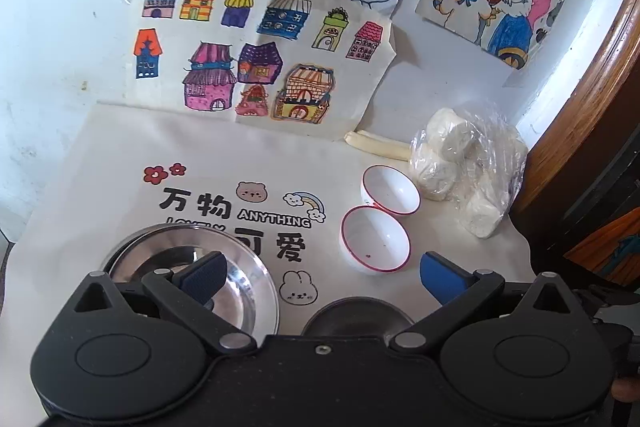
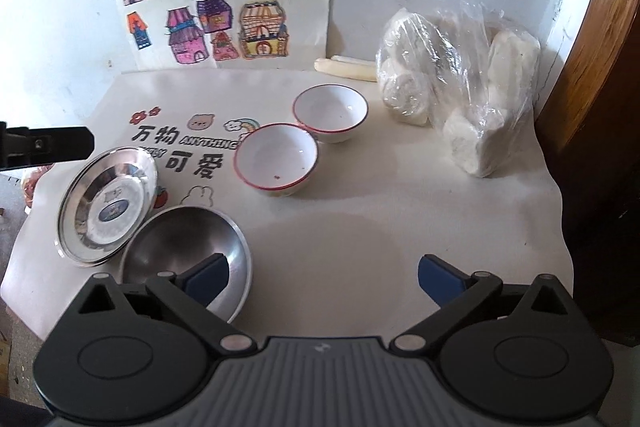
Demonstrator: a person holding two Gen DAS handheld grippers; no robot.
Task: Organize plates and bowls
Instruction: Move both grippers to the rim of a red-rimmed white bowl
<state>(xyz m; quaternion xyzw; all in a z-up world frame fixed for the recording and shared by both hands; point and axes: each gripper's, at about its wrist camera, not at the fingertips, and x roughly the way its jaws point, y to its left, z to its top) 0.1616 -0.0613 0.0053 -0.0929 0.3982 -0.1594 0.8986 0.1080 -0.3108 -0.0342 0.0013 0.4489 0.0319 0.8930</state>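
While both tools hang over the desk [image 2: 400, 227] with nothing between their blue pads, the dishes lie below.
The left tool [image 1: 324, 277] and right tool [image 2: 323, 277] gape wide. Two red-rimmed white bowls [image 2: 276, 159] touch mid-desk; a steel plate [image 2: 106, 205] overlaps a steel bowl [image 2: 180, 247] at the left, and a plastic bag [image 2: 460, 87] sits right.

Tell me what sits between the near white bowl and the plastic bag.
Nothing: in the right wrist view, only bare cloth lies between the near white bowl and the plastic bag. The far white bowl sits behind that stretch.
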